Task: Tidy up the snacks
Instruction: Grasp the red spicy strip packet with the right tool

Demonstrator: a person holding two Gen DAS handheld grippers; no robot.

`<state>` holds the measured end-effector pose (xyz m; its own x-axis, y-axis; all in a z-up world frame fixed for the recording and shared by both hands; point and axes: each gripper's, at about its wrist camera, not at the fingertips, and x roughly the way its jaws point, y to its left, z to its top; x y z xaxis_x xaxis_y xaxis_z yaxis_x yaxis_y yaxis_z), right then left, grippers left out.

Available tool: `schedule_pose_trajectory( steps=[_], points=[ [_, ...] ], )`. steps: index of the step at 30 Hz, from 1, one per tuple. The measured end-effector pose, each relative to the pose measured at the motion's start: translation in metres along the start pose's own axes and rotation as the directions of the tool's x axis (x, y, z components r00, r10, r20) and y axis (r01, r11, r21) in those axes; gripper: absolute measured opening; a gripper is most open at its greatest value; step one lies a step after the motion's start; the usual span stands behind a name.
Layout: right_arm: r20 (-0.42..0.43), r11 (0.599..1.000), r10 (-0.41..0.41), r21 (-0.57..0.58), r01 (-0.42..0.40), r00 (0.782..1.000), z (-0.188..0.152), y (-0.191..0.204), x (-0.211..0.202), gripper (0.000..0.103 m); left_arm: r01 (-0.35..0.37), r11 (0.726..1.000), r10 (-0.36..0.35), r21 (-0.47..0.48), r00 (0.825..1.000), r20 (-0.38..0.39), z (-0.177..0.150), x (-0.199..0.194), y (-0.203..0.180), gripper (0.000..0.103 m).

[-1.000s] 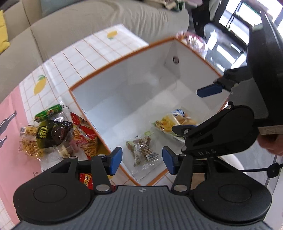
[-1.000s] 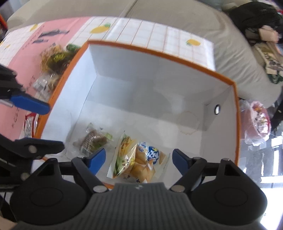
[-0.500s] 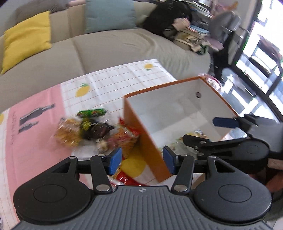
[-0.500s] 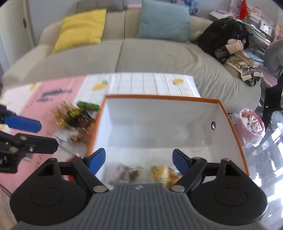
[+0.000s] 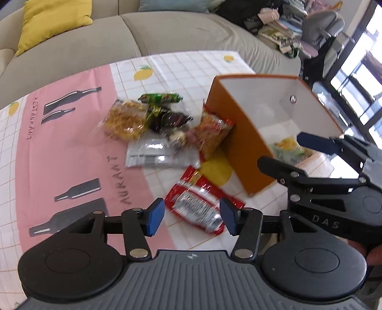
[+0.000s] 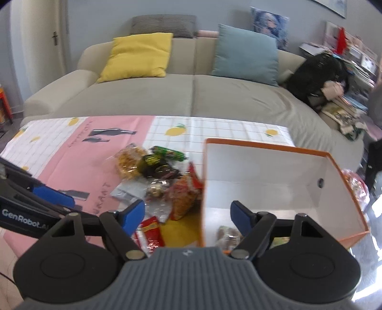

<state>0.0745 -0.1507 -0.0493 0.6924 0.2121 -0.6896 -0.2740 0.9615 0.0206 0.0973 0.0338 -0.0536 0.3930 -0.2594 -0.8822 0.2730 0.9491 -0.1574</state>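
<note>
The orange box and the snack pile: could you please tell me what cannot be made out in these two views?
- Box contents: in the right wrist view the right gripper covers most of the orange box floor; one brownish packet shows, blurred.
- In the left wrist view the near wall hides the floor; only a yellow packet peeks out.
- Red packet print: motion-blurred.
- Pile: overlapping wrappers, count unclear.

A beige sofa (image 6: 191, 95) spans the middle of the right wrist view, with a yellow cushion (image 6: 138, 56) left of centre, a teal cushion (image 6: 247, 57) right of centre, and a grey striped pillow (image 6: 163, 23) on its backrest against the blue-grey wall (image 6: 100, 21). A black bag (image 6: 315, 76) sits at the sofa's right end beside cluttered shelves (image 6: 358, 59). In the left wrist view, bright windows (image 5: 360, 78) fill the upper right, behind a grey office chair (image 5: 322, 23).
</note>
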Motion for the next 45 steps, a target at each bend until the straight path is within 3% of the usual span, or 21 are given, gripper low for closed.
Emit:
schedule_pose_trajectory(
  steps=[5,12,15,17,19,22,27,39,42,45],
  points=[
    [-0.019,0.998,0.044,-0.052,-0.045,0.999,-0.004,0.021,0.009,0.058,0.003,1.000,-0.002,0.030,0.999,-0.039,-0.007,0.005,0.015,0.062],
    [-0.081,0.984,0.102,-0.138,-0.113,0.991,-0.015,0.055,0.035,0.055,-0.028,0.999,0.031,0.039,0.996,-0.081,-0.013,0.014,0.038,0.062],
    [-0.117,0.976,0.112,-0.172,-0.131,0.987,-0.023,0.066,0.050,0.059,-0.032,0.999,0.035,0.033,0.995,-0.095,-0.014,0.021,0.046,0.062],
    [-0.163,0.973,0.114,-0.182,-0.143,0.980,-0.029,0.068,0.064,0.072,-0.032,0.999,0.034,0.026,0.994,-0.103,-0.015,0.026,0.049,0.062],
    [-0.214,0.968,0.114,-0.195,-0.157,0.970,-0.035,0.071,0.079,0.077,-0.027,0.999,0.029,0.016,0.993,-0.114,-0.015,0.032,0.052,0.062],
    [-0.264,0.961,0.091,-0.229,-0.154,0.960,-0.044,0.073,0.098,0.093,-0.022,1.000,0.023,0.010,0.991,-0.129,-0.016,0.040,0.054,0.062],
    [-0.348,0.951,0.097,-0.244,-0.190,0.933,-0.054,0.070,0.121,0.094,-0.025,0.999,0.028,0.019,0.989,-0.147,-0.016,0.052,0.054,0.062],
    [-0.409,0.956,0.121,-0.197,-0.217,0.905,-0.055,0.066,0.146,0.095,-0.013,1.000,0.013,0.003,0.985,-0.174,-0.016,0.067,0.057,0.062],
    [-0.417,0.963,0.134,-0.159,-0.218,0.899,-0.052,0.063,0.150,0.092,-0.012,1.000,0.011,-0.003,0.984,-0.177,-0.016,0.069,0.058,0.062],
    [-0.408,0.962,0.134,-0.164,-0.217,0.903,-0.048,0.066,0.149,0.080,-0.011,1.000,0.009,-0.011,0.985,-0.175,-0.016,0.069,0.060,0.062]
  ],
)
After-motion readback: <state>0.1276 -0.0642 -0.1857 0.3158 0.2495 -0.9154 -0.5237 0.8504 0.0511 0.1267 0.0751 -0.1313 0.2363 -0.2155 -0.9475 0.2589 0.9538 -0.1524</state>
